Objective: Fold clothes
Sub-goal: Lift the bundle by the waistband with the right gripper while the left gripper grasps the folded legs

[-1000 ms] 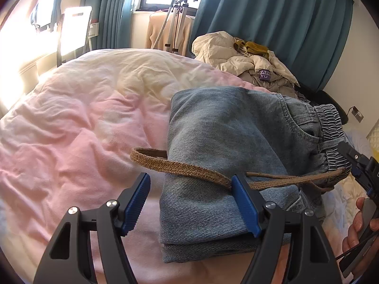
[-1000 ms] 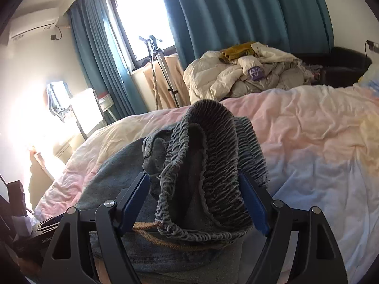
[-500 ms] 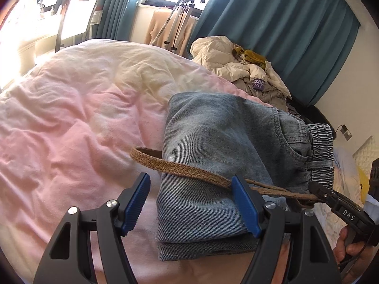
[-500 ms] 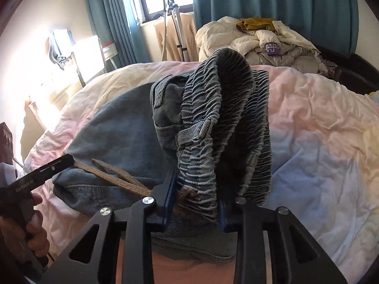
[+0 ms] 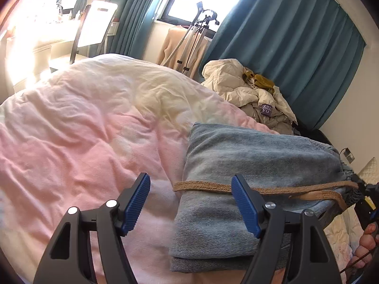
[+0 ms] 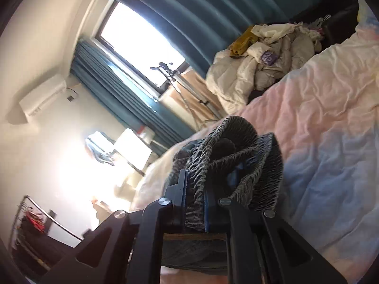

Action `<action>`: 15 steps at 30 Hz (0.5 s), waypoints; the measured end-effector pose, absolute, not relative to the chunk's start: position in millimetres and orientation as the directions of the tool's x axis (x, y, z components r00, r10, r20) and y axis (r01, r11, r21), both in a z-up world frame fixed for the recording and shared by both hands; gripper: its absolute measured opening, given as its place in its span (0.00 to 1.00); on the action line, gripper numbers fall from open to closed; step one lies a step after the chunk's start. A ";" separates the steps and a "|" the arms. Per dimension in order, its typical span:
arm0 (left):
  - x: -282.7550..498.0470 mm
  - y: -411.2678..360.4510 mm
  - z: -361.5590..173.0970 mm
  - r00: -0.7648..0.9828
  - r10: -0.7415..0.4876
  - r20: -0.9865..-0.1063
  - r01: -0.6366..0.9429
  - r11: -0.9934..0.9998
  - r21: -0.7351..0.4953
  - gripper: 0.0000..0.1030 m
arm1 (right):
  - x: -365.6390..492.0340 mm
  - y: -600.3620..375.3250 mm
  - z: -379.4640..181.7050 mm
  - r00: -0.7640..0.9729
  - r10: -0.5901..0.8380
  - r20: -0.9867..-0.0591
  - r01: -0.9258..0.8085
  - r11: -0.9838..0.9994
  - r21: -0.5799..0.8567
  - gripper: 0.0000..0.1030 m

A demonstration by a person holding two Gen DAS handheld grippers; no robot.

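Folded light-blue jeans [image 5: 248, 165] lie on the pink bed cover, with a tan woven drawstring [image 5: 272, 189] stretched across them. My left gripper [image 5: 191, 203] is open and empty at the near left edge of the jeans; its right finger overlaps the denim. My right gripper [image 6: 195, 203] is shut on the gathered elastic waistband [image 6: 232, 151] of the jeans and holds it raised; its view is tilted. The right gripper also shows at the right edge of the left wrist view [image 5: 364, 201].
A pink and white duvet [image 5: 83, 130] covers the bed. A heap of cream and grey clothes [image 5: 251, 94] lies at the far side under teal curtains [image 5: 296, 47]. A tripod [image 5: 191, 42] stands by the window. A chair and desk are at the left.
My right gripper closed on the waistband, then lifted and rolled it, tilting its view. The waistband end of the jeans rose and the drawstring pulled taut. My left gripper stayed open.
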State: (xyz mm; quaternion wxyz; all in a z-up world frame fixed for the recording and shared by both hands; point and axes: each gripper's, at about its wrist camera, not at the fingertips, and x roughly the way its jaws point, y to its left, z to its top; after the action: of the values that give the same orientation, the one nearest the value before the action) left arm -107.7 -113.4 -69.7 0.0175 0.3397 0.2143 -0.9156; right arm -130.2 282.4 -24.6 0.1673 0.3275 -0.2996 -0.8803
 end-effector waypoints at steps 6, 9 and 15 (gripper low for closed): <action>-112.8 -102.0 -80.5 -0.727 0.123 -0.675 0.148 -0.933 -0.329 0.72 | -129.7 292.9 -75.6 -0.666 -0.349 -0.659 -0.052 -0.860 0.507 0.17; -109.7 -94.1 -73.7 -0.735 0.097 -0.671 0.119 -0.956 -0.268 0.72 | -129.3 298.2 -100.7 -0.621 -0.271 -0.736 -0.119 -0.895 0.430 0.22; -104.2 -104.3 -67.7 -0.729 0.196 -0.656 0.097 -0.919 -0.382 0.72 | -106.7 303.9 -89.1 -0.688 -0.252 -0.681 -0.157 -0.864 0.479 0.46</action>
State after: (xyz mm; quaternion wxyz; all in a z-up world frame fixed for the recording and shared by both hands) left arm -104.2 -104.3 -67.7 -0.0271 0.3671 0.1996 -0.9081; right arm -106.7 303.9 -89.1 0.0270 0.3941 -0.2598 -0.8812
